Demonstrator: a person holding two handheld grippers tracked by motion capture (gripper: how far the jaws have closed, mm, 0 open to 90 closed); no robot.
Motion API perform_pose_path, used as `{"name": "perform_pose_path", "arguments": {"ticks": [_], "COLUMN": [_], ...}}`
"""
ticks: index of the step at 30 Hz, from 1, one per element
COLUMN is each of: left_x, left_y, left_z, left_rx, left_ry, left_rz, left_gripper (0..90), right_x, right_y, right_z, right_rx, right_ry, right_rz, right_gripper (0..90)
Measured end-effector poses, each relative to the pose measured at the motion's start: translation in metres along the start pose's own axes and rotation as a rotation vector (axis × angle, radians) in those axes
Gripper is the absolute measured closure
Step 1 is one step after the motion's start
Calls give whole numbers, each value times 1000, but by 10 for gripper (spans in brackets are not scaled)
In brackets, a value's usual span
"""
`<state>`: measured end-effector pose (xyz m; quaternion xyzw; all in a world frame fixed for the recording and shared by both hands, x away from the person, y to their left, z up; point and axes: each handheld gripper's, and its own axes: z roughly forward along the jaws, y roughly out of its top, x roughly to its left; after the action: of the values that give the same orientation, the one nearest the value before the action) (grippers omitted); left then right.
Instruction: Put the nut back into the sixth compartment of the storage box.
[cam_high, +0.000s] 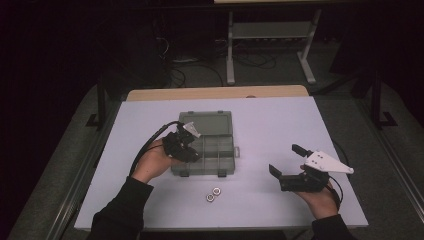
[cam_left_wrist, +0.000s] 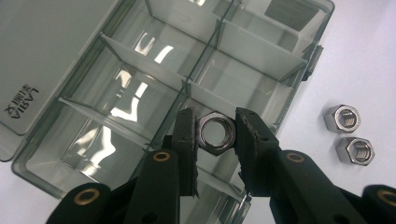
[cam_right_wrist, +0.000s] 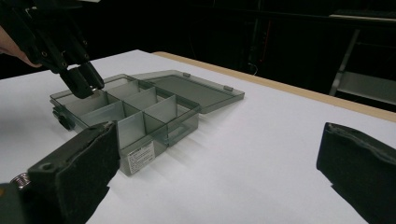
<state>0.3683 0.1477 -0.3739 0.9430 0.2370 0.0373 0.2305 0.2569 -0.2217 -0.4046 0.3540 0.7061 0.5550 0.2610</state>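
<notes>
1. Holding a shiny hex nut (cam_left_wrist: 214, 133) between its two black jaws, the left gripper (cam_left_wrist: 214, 135) hangs over the clear plastic box (cam_left_wrist: 140, 93). The jaws press on the nut from both sides, and the hole of the nut faces the camera.
2. In the left gripper view, the nut sits right at the jaw tips, above a front compartment of the box, close to the front wall. I cannot tell if the nut touches the box floor.
3. From the high view, the left gripper (cam_high: 192, 152) is over the left front part of the box (cam_high: 220, 150), and a hand (cam_high: 152, 162) holds it from the left.
4. The box lies open on the white table (cam_high: 270, 125). Its lid (cam_high: 207, 122) lies flat behind it. Thin walls split the box into little compartments.
5. Two more hex nuts (cam_high: 213, 194) lie on the table just in front of the box, side by side and close together. In the left gripper view these two nuts (cam_left_wrist: 348, 133) lie well off to the right of the held nut, outside the box.
6. The right gripper (cam_high: 286, 164) is well apart from the box, on the right side of the table. Its jaws stand wide apart with nothing between them.
7. In the right gripper view, the box (cam_right_wrist: 140, 116) lies beyond the right gripper's spread jaws, and the left gripper (cam_right_wrist: 86, 81) dips into the far left corner of it.
</notes>
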Motion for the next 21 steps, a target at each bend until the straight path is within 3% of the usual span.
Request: {"name": "perform_pose_path", "arguments": {"ticks": [19, 21], "left_x": [0, 0], "left_y": [-3, -3], "left_z": [13, 11], "left_rx": [23, 13], "left_ry": [-12, -14], "left_rz": [-18, -13], "left_gripper": [701, 649], "right_x": [0, 0], "right_y": [0, 0], "right_z": [0, 0], "right_rx": [0, 0], "right_ry": [1, 1], "right_rz": [0, -1], "right_gripper": [0, 0]}}
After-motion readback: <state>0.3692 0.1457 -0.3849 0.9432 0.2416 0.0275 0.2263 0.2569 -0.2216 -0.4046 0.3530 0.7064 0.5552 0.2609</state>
